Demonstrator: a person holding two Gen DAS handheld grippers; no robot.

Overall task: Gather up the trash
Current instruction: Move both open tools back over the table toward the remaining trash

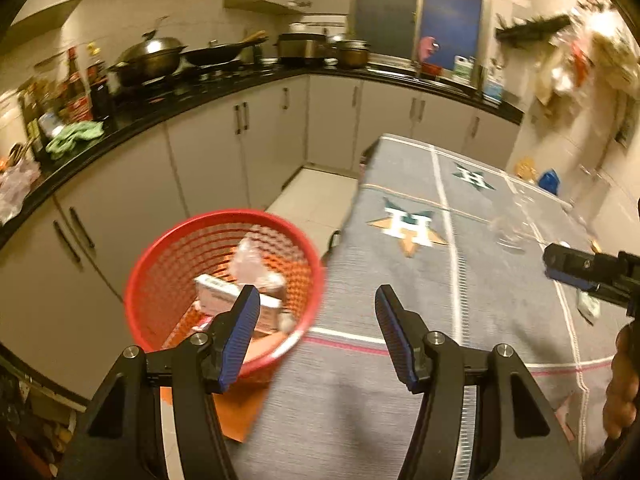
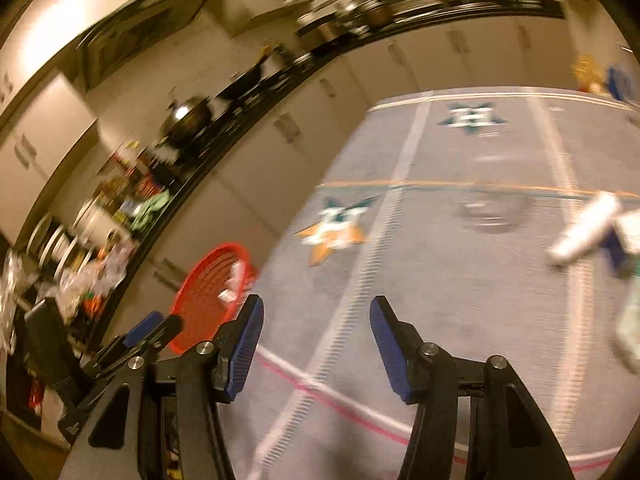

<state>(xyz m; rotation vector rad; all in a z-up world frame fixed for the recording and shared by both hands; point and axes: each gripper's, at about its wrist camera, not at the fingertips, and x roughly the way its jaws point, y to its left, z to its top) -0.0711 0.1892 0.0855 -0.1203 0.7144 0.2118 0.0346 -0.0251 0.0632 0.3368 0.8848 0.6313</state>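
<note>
A red mesh waste basket [image 1: 168,264] stands left of the table and holds a white box [image 1: 224,296] and crumpled clear plastic [image 1: 252,260]. It also shows in the right wrist view [image 2: 200,304]. My left gripper [image 1: 316,300] is open and empty, over the table's left edge beside the basket. My right gripper [image 2: 316,312] is open and empty above the grey tablecloth [image 2: 460,280]; it also shows at the right in the left wrist view [image 1: 568,266]. Blurred white and blue trash [image 2: 588,232] lies on the cloth to the right, with a pale wrapper [image 2: 632,320] near it.
The table [image 1: 440,280] has a grey cloth with star emblems. A clear glass [image 1: 512,228] stands on it. A black counter [image 1: 200,92] with woks, pots and bottles runs along the back over white cabinets. An orange sheet [image 1: 236,412] lies under the basket.
</note>
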